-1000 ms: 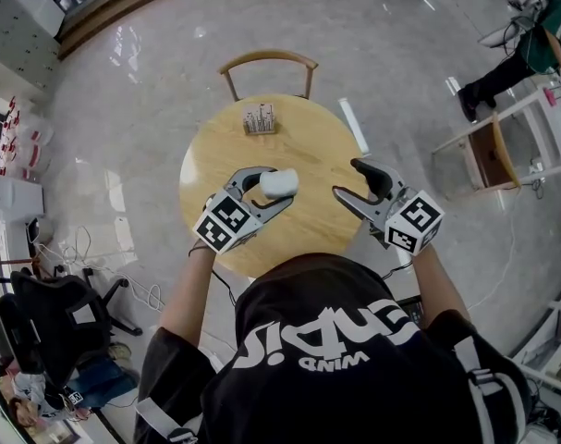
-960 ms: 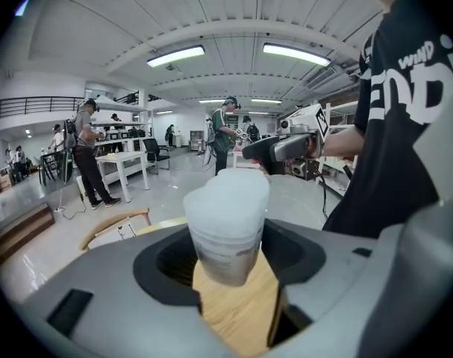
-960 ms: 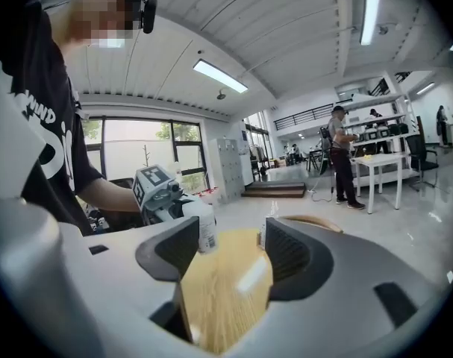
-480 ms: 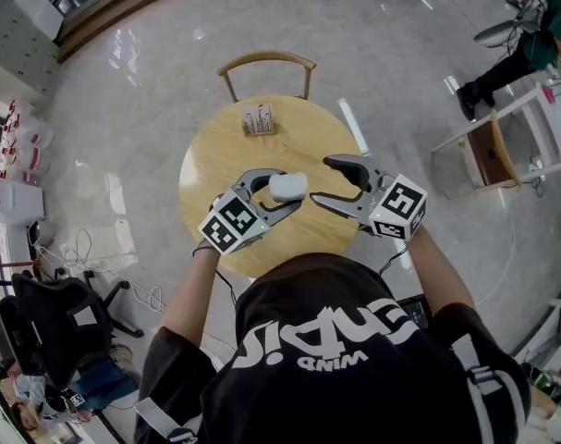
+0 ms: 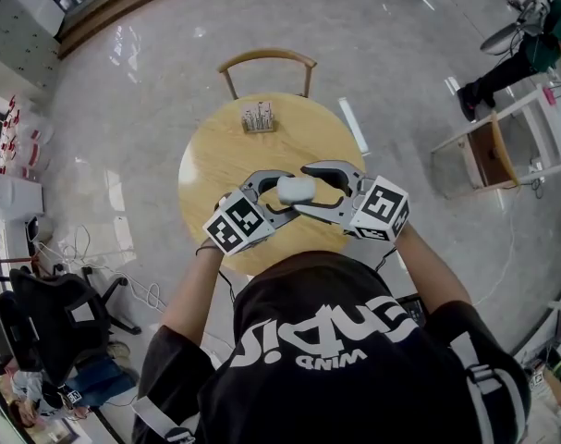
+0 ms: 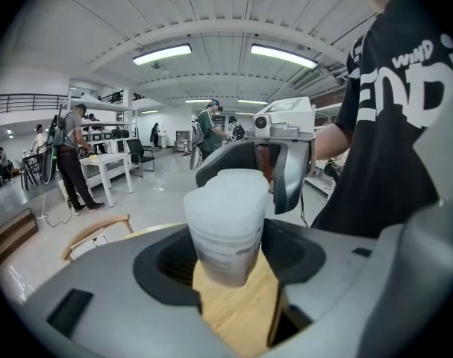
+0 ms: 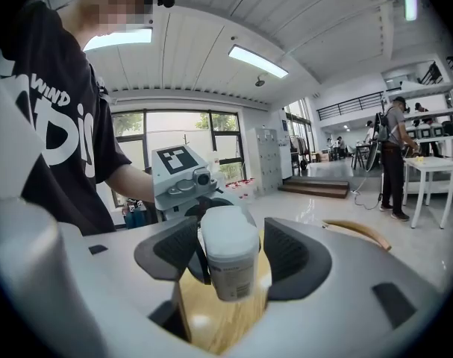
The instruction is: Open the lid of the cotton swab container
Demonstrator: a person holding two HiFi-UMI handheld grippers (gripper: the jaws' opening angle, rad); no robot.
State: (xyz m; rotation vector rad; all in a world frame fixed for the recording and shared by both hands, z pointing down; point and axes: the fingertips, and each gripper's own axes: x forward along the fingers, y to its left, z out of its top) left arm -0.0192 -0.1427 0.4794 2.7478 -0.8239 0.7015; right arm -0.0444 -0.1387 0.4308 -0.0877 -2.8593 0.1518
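Note:
The cotton swab container point(image 5: 296, 190) is a white tub with a white lid, held upright above the round wooden table point(image 5: 215, 160). My left gripper point(image 5: 285, 195) is shut on its lower body point(image 6: 226, 230). My right gripper point(image 5: 306, 189) faces it from the right and stands open, and its jaws have just opened a little wider. The lid end point(image 7: 230, 233) sits between the right jaws with a gap on each side. The left gripper's marker cube point(image 7: 180, 168) shows behind the tub in the right gripper view.
A small rack of upright items point(image 5: 259, 118) stands at the table's far edge, with a wooden chair point(image 5: 268, 60) behind it. A pale wooden frame point(image 5: 488, 151) stands on the floor to the right. People stand far off.
My right gripper has swung left across the table until its jaws stand around the container. My left gripper has drifted slightly right with the container in it.

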